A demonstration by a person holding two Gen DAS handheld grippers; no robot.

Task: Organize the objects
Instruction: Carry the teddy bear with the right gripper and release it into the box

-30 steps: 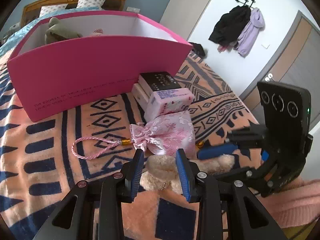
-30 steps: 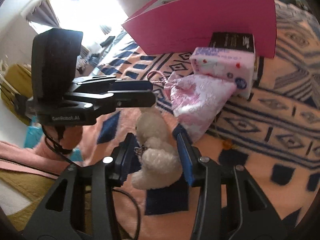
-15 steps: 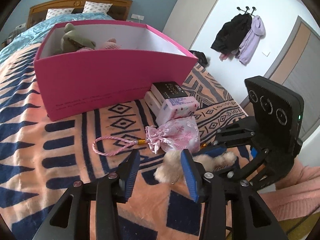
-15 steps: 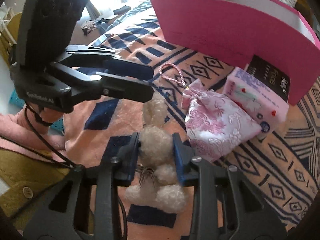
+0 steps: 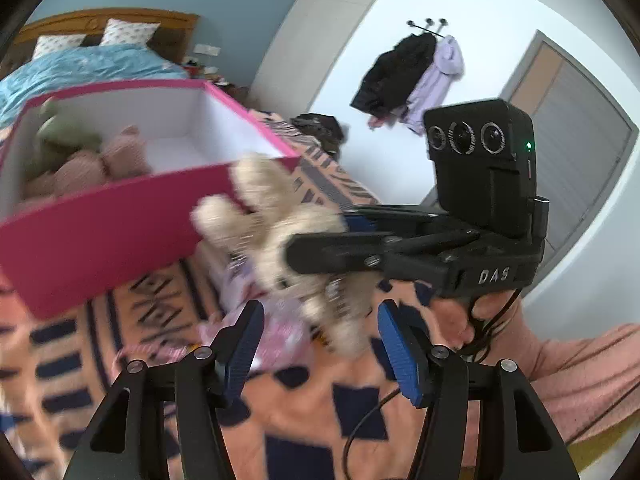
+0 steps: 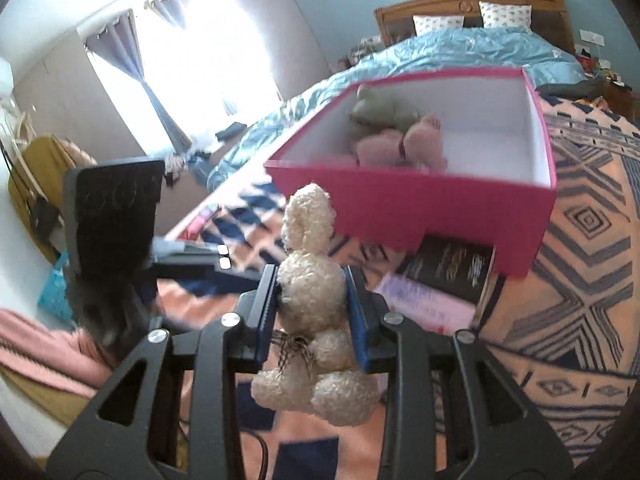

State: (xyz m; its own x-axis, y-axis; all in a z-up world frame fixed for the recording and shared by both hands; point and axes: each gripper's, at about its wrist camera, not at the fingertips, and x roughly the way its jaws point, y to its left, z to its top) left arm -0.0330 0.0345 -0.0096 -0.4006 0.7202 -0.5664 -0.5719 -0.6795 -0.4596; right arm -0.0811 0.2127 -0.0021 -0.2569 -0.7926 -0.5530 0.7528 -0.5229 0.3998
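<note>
Pink box (image 6: 440, 204): we see it open-topped on the patterned blanket (image 6: 580, 280), white inside, a green plush (image 6: 380, 108) and pink plush toys (image 6: 400, 146) bunched at one end; the rest of its floor is bare.
Cream plush rabbit (image 6: 312, 292): we find it lifted off the blanket, in front of the box's near wall, not in the box.
Right gripper (image 6: 312, 308): clenched on the rabbit's body, both pads pressed into the fur.
Left gripper (image 5: 320, 344): released; its jaws have just been opening, nothing pinched between them.
Beside the box: a black carton (image 6: 452, 268) and a pale pack (image 6: 424, 304) lie against its near wall.
Room: a bed with a blue cover (image 6: 460, 48), a wooden headboard (image 6: 468, 4), a bright curtained window (image 6: 200, 60), coats on wall hooks (image 5: 412, 76).
Hard to make out: in the left wrist view we see rabbit and blanket smeared by blur; the pink pouch (image 5: 276, 336) is barely readable.
</note>
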